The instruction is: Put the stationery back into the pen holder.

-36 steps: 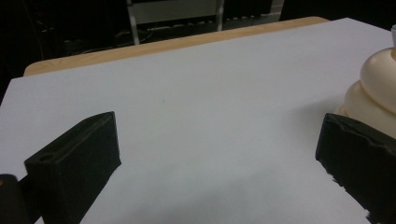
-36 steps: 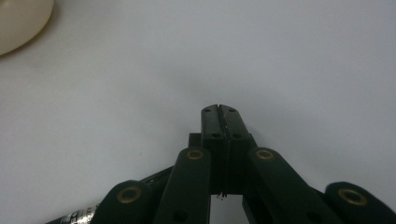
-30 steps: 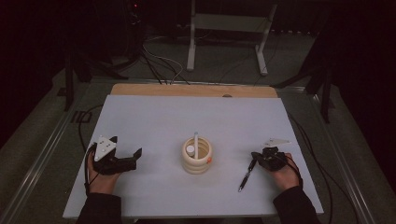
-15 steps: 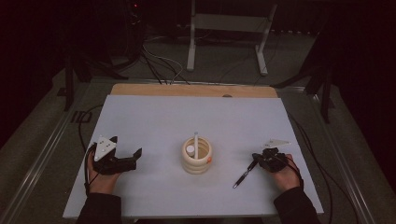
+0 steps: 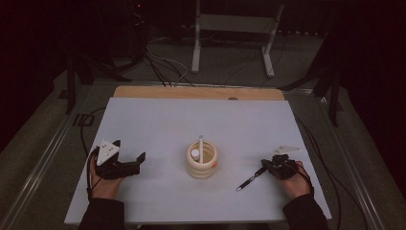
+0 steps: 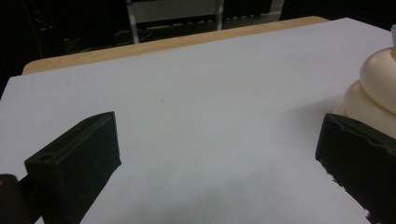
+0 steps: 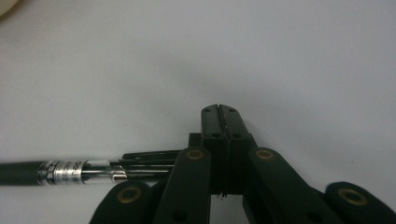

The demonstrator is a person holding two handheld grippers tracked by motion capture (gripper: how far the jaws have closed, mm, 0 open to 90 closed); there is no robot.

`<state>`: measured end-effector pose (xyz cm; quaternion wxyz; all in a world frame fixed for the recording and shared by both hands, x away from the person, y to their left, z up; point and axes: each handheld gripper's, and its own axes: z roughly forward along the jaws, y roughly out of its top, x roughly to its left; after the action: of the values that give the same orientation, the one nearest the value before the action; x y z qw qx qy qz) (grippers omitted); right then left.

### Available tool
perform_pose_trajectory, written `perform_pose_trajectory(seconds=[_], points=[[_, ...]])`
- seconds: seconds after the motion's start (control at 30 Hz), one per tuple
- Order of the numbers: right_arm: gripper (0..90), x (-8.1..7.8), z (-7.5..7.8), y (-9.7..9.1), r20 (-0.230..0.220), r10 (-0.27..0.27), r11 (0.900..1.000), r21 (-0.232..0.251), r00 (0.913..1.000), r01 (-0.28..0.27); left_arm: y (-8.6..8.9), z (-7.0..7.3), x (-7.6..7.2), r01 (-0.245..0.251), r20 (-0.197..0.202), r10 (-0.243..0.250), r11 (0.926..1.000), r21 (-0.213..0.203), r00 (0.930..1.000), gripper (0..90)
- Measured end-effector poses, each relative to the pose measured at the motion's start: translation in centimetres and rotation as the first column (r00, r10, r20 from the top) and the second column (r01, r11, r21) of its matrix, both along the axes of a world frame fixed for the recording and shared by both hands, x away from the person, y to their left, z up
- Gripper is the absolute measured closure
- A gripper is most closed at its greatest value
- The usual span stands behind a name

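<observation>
High view, pen: I see the pen point(image 5: 250, 179) lying slantwise on the white surface point(image 5: 158, 120), its free tip pointing to about 8 o'clock from my right claw point(image 5: 269, 166), well apart from the ring holder point(image 5: 201, 160) at the middle.
High view, right claw: it sits at about 4 o'clock from the holder, and the pen's near end lies at it.
High view, left claw: my left claw point(image 5: 136, 162) rests at about 9 o'clock from the holder, holding nothing.
Left gripper view, claw state: jaws spread wide, bare white surface between them; the cream holder point(image 6: 373, 88) shows at 3 o'clock, just beyond one jaw.
Right gripper view, claw state: the jaws of the right claw point(image 7: 219, 111) are pressed fully together at their tips, nothing between the pads; the pen point(image 7: 74, 171) runs out toward 9 o'clock, its clip end tucked against the claw's linkage, so I judge it wedged, not pinched.
Handling: I judge the pen light, rigid, smooth and prone to roll or swivel.
Where to hold: I would take it across the barrel near mid-length, clear of the shiny metal band point(image 7: 63, 171) and clip.
</observation>
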<state>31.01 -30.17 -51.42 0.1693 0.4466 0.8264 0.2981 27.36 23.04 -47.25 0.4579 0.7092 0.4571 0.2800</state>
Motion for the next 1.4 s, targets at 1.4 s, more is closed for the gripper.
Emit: perform_pose_trajectory(seconds=[1.4], points=[[90.0,-3.5,0.2,-1.9,-0.044,0.002,0.9997,0.025,0.999,-0.001,-0.1,0.0,0.0,-0.001,-0.003,0.001,1.0,-0.003,1.0,0.2]])
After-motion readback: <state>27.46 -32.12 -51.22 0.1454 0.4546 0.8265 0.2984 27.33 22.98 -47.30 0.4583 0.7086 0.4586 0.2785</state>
